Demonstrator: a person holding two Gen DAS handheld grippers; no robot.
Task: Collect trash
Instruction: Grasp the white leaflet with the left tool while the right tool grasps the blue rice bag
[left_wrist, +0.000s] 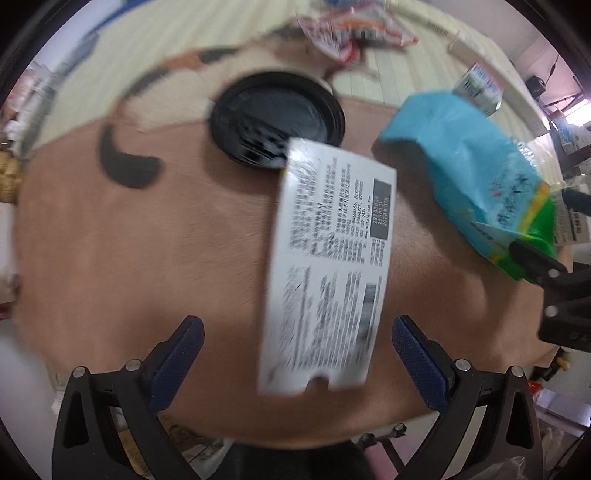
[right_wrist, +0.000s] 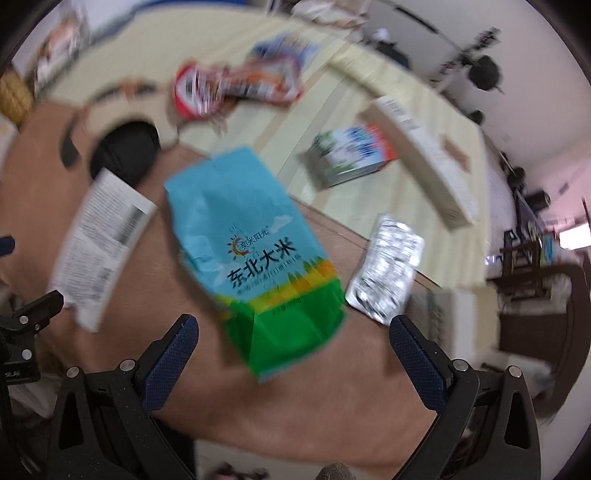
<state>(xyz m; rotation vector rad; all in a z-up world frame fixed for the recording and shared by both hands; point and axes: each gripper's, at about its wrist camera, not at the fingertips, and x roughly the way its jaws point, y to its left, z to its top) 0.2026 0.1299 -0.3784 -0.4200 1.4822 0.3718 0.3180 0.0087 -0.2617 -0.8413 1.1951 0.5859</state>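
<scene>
The left tongs (left_wrist: 297, 339) are spread wide around a flat white printed packet (left_wrist: 328, 266), the right tongs (right_wrist: 293, 338) likewise around a blue-green rice bag (right_wrist: 255, 251), presumably positioned for gripping off the brown desk (left_wrist: 129, 266).

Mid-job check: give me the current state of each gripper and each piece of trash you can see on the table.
Left gripper: open, white printed packet between its fingers, not clamped.
Right gripper: open, around the rice bag's green end.
White printed packet: lying flat.
Blue-and-green rice bag: crumpled, lying flat.
Silver foil blister pack: lying flat.
Black round lid: flat, partly under the packet.
Red-and-white wrapper: crumpled.
</scene>
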